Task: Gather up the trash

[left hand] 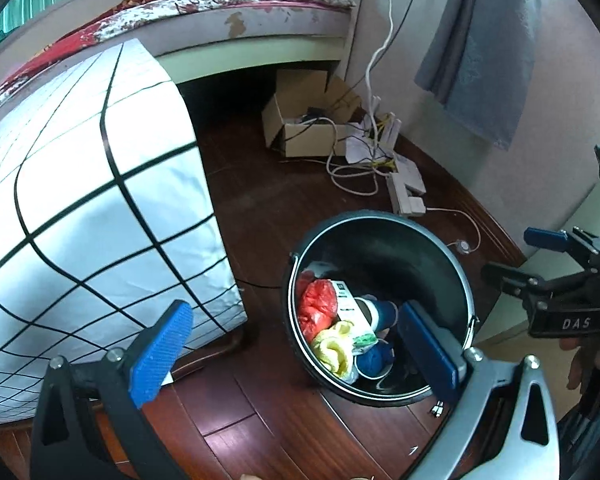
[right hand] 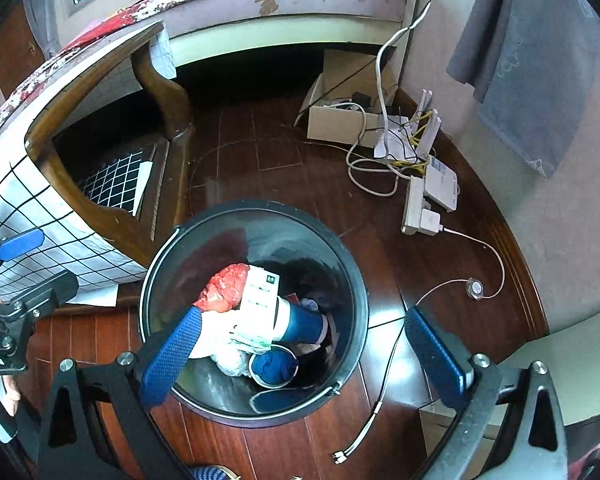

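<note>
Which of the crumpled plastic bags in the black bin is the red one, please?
The red bag lies at the far left inside the bin, beside the white carton. The yellow bag sits nearer the camera, below it.

— What colours sit between the right gripper's fingers?
— A round black plastic bin [right hand: 352, 280] holding a crumpled red plastic bag [right hand: 224, 286] and a white printed carton [right hand: 260, 300].
— And beside the left finger?
— A white cloth with a black grid [right hand: 40, 208].

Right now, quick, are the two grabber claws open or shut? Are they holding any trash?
Left gripper: open, holding nothing, above the bin.
Right gripper: open, holding nothing, above the same bin.
</note>
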A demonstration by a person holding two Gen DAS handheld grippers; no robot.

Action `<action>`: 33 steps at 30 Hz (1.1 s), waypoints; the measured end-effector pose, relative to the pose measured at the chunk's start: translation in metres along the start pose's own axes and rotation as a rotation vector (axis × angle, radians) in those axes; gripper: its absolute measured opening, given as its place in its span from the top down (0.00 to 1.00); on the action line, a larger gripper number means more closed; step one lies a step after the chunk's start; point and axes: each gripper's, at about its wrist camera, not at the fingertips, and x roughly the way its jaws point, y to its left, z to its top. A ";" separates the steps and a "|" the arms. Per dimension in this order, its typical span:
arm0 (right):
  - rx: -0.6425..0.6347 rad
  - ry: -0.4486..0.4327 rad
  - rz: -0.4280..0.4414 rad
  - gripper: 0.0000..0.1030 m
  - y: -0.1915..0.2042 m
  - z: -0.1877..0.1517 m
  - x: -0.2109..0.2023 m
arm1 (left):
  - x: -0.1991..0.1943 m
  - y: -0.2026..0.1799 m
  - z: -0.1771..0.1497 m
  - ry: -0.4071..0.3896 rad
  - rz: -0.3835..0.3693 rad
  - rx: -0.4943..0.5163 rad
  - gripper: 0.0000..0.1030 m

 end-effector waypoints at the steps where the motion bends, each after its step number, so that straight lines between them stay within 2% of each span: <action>1: 0.000 -0.003 0.005 0.01 0.001 0.001 -0.001 | 0.000 -0.001 0.000 -0.002 0.008 0.002 0.00; 13: -0.020 -0.025 0.003 0.01 0.013 0.009 -0.014 | -0.016 0.002 0.003 -0.021 0.023 0.010 0.00; 26: -0.022 -0.092 -0.005 0.01 0.049 0.016 -0.066 | -0.068 0.021 0.004 -0.059 0.112 0.028 0.00; 33: -0.021 -0.145 -0.005 0.01 0.072 0.022 -0.100 | -0.103 0.034 0.005 -0.101 0.112 0.004 0.01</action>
